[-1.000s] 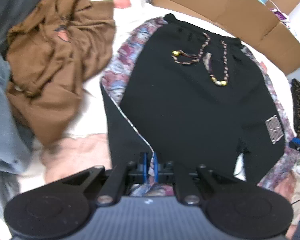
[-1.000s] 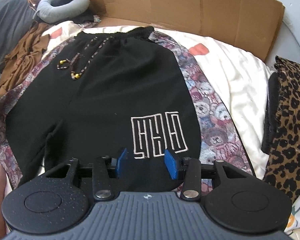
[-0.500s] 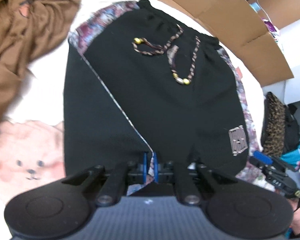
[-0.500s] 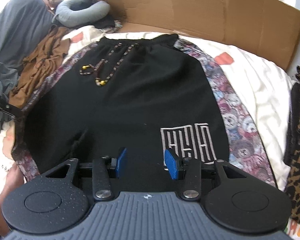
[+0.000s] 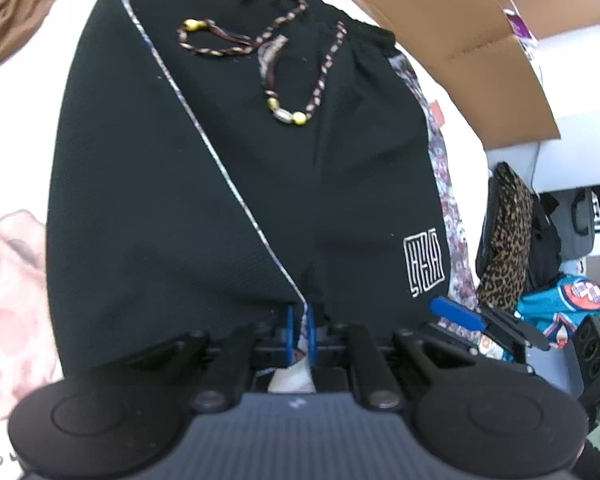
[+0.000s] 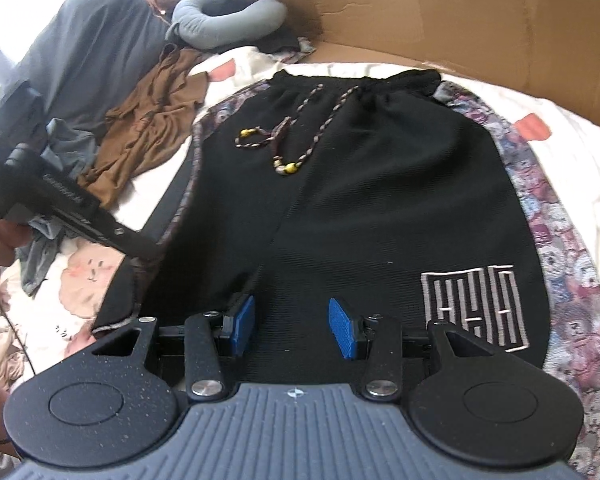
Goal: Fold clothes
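The left hand-held gripper (image 5: 299,334) is clamped on the hem of the black shorts (image 5: 228,168), folding one leg over; the right hand-held gripper (image 6: 291,326), jaws apart, hovers near the shorts' white logo (image 6: 476,308).

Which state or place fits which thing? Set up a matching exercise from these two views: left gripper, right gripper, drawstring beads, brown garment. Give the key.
Things
1. left gripper
2. right gripper
3. drawstring beads
4. brown garment

States or places
A. crumpled on the bed beside the black shorts
B. open, over the shorts' hem
C. shut on the shorts' left leg edge
D. lying on the black front below the waistband

Pairs: 1-C, 2-B, 3-D, 4-A
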Demonstrator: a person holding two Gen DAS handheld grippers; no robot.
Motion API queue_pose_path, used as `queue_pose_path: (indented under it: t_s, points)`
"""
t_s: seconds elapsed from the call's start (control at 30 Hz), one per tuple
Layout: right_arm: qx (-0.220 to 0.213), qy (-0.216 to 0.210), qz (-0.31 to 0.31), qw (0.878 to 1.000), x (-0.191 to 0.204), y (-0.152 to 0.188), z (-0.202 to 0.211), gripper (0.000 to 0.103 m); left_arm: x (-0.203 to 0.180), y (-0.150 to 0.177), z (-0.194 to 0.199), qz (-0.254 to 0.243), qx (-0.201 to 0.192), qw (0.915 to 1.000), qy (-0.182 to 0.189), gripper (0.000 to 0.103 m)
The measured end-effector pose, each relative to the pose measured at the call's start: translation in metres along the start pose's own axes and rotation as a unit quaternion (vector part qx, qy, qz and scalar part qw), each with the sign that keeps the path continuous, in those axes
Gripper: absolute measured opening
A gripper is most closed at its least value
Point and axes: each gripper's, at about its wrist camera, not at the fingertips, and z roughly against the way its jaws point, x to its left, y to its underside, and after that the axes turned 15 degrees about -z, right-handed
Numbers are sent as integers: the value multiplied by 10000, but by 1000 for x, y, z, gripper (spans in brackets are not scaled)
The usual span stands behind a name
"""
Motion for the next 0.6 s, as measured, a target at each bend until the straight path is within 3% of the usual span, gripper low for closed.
queue_pose_path:
  t_s: [0.13, 0.6]
  points:
    - [104, -160, 16, 9998, 6, 2, -7, 48, -7, -5, -11, 86, 53, 9995, 295, 7]
    - [434, -623, -274, 9967, 14, 8, -40, 49, -39, -28, -56, -21, 246, 9972, 709, 7]
